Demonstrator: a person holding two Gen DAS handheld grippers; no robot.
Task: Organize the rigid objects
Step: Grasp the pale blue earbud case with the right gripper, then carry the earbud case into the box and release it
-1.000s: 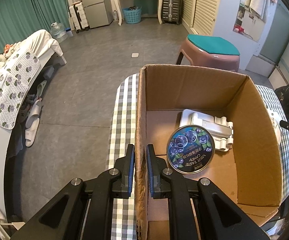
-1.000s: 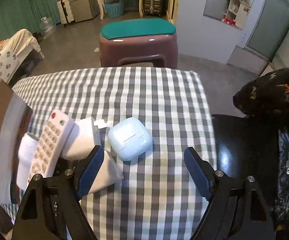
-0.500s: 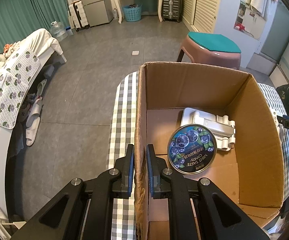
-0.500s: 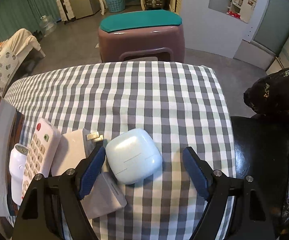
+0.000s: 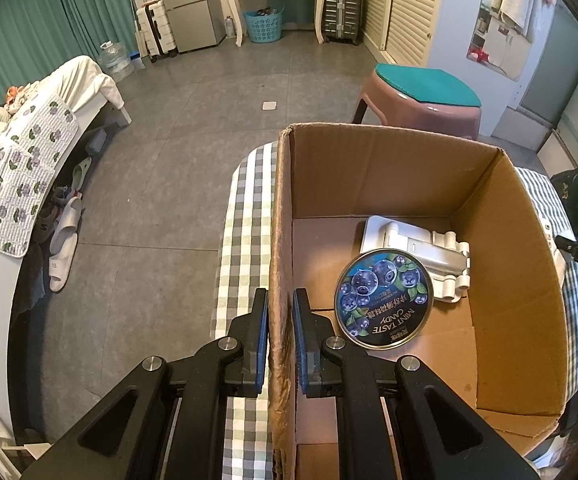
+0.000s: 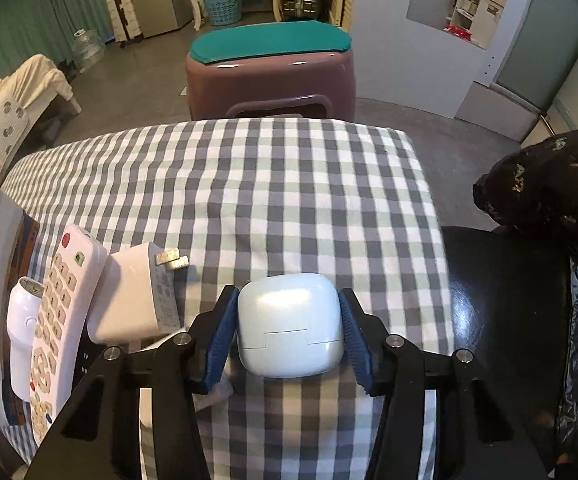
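- Cardboard box already holds the candy tin and a white stand, both lying toward its far right corner.
- Left gripper is pinched onto the box's left wall.
- Right gripper: jaws have just been closing, pads now against the pale blue case on the checked cloth.
- Left to pack: remote, charger plug, small white device, all left of the case.
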